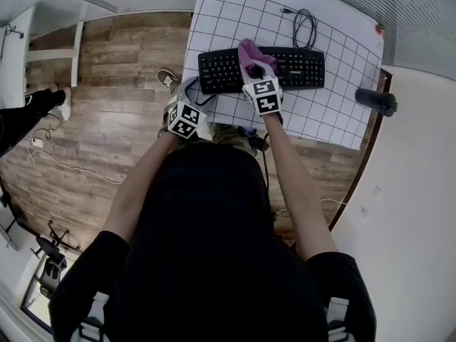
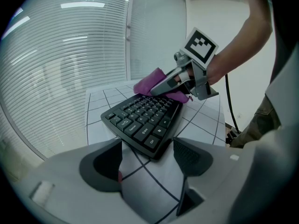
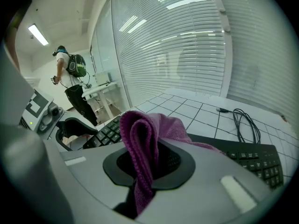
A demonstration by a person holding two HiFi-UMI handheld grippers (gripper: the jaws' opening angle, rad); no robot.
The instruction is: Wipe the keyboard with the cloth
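A black keyboard lies on the white gridded table. My right gripper hovers over the keyboard's middle, shut on a purple cloth. In the right gripper view the cloth is folded and pinched between the jaws, with keyboard keys below. My left gripper is at the table's near-left edge by the keyboard's left end. In the left gripper view it stands open, with the keyboard's corner just ahead between its fingers. The right gripper and the cloth rest on the far keys.
The keyboard's cable lies coiled behind it. A black cylinder sticks out at the table's right edge. Wooden floor lies to the left, with a shoe near the table. A person with a backpack stands far off.
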